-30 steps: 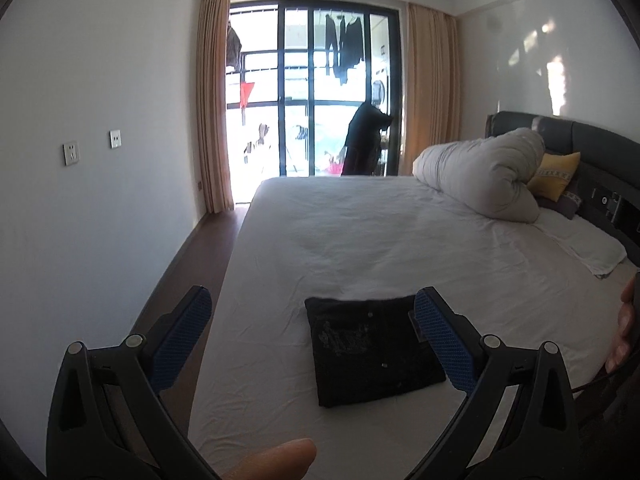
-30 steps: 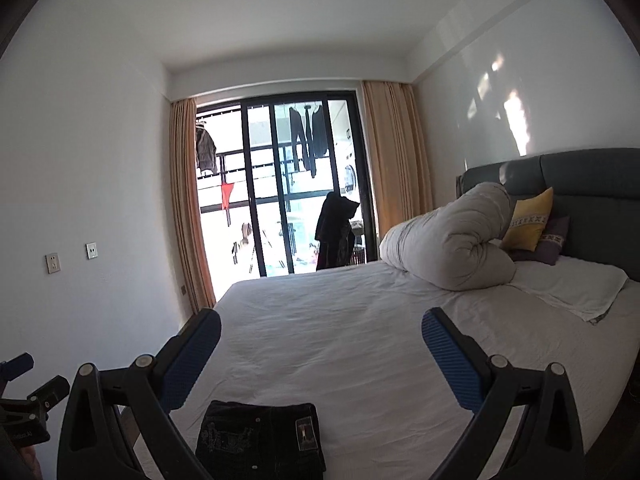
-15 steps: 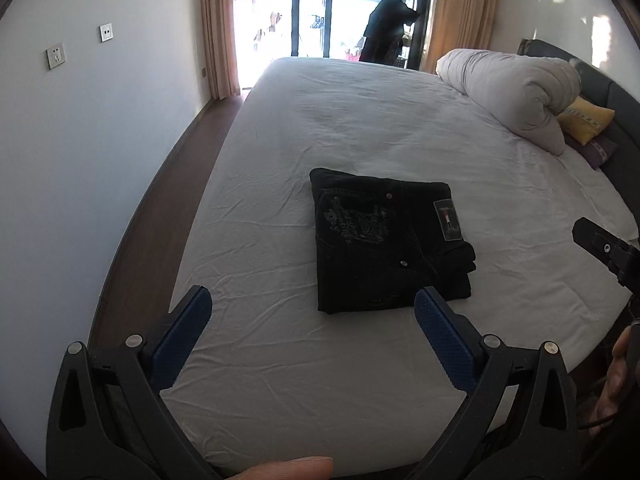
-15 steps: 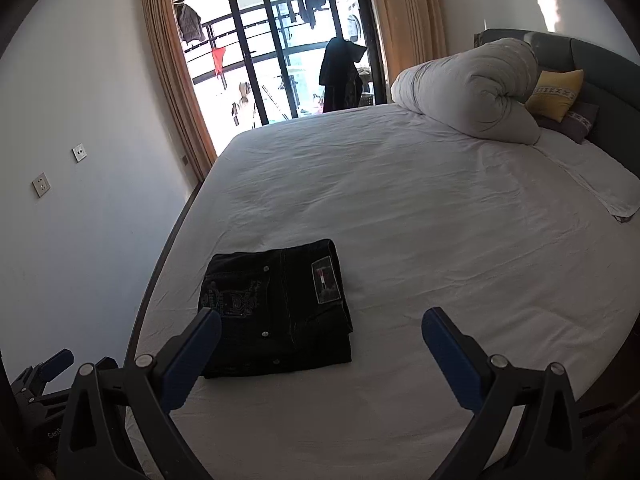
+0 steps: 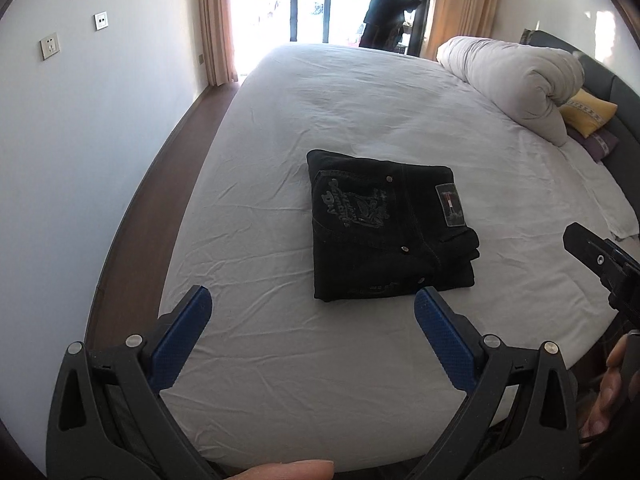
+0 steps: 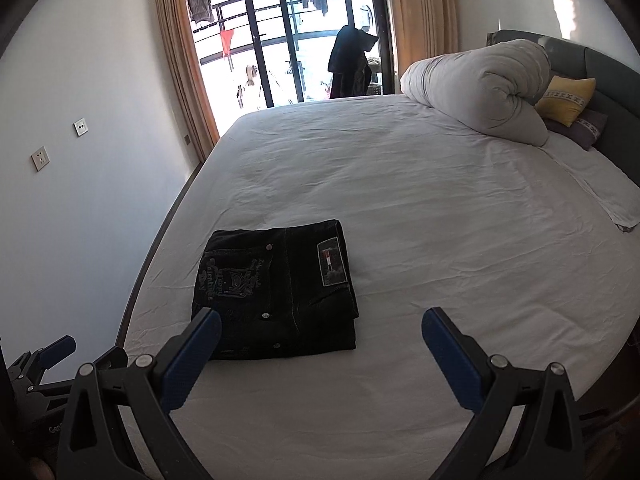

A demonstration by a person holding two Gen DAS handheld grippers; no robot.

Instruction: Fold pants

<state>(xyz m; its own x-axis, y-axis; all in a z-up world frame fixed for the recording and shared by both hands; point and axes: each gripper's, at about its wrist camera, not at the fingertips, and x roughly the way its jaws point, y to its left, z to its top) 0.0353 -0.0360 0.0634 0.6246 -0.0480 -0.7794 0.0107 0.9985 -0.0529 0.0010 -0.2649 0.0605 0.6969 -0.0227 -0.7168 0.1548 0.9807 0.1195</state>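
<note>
The pants [image 5: 384, 228] are dark matt denim with pale stitching, metal rivets and a sewn cloth patch. The bed [image 5: 360, 112] wears a white, faintly creased cotton-like sheet. The left gripper [image 5: 312, 320] and right gripper [image 6: 320, 338] look like matt black plastic with textured blue pads [image 5: 442, 338] and shiny metal screws. The floor [image 5: 160, 168] looks like dark wood.

pants [image 5: 384, 232] black, grey embroidery | sheet [image 5: 360, 100] white | pads [image 5: 182, 338] blue | cushion [image 6: 566, 100] yellow | curtains [image 6: 180, 60] tan
</note>
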